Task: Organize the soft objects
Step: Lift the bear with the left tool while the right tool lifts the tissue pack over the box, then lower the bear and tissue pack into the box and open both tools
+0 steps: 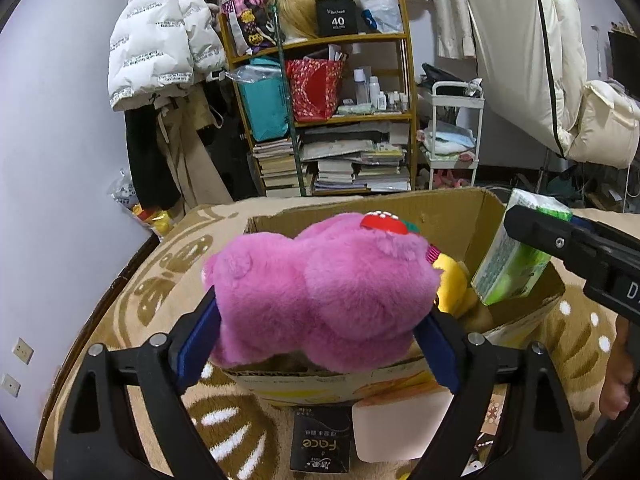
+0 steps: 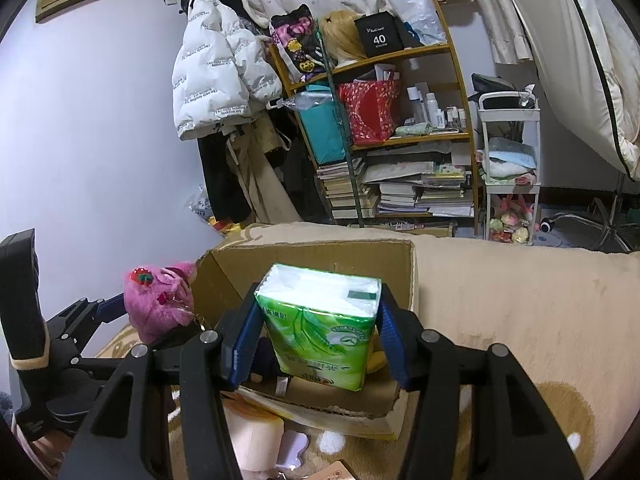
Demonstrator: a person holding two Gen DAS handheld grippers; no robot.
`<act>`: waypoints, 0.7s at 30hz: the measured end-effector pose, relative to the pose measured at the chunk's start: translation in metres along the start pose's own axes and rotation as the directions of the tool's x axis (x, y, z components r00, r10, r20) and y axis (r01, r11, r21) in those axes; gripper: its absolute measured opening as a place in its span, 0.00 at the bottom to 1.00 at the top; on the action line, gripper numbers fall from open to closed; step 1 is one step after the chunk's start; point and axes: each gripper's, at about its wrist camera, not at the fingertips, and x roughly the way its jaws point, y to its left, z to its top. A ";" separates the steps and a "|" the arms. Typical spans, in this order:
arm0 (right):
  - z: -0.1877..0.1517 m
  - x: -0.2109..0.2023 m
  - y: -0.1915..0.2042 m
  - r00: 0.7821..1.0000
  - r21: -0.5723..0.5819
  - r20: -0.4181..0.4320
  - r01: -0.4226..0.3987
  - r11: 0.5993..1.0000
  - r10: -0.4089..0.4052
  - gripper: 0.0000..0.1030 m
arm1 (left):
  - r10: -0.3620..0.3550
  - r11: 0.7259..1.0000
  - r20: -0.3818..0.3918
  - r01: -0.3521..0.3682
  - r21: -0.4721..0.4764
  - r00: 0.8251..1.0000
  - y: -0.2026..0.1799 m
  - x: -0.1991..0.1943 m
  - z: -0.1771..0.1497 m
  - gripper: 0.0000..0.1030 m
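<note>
a pink plush toy (image 1: 320, 292) is clamped by the left gripper (image 1: 316, 340) at frame centre over the cardboard box (image 1: 452, 216); a green tissue pack (image 2: 320, 328) is gripped by the right gripper (image 2: 316, 340).

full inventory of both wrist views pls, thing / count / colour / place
plush toy: 1, pink with a red strawberry, between the left gripper's pads over the box's near edge
tissue pack: 1, green and white, between the right gripper's pads over the box
cardboard box: 1, brown, open, on the blanket
yellow toy: 1, inside the box, mostly hidden
blanket: 1, beige with brown pattern, under the box
black packet: 1, on the blanket before the box
shelf: 1, wooden, by the far wall, holding books and bags
puffer jacket: 1, white, hanging left of the shelf
cart: 1, white, right of the shelf
left gripper: black, blue pads
right gripper: black, blue pads
</note>
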 end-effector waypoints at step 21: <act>0.005 -0.013 -0.005 1.000 0.049 0.007 -0.004 0.999 0.003 0.79 | 0.019 1.000 0.012 -0.020 0.017 1.000 -0.003 -0.011 -0.003 0.99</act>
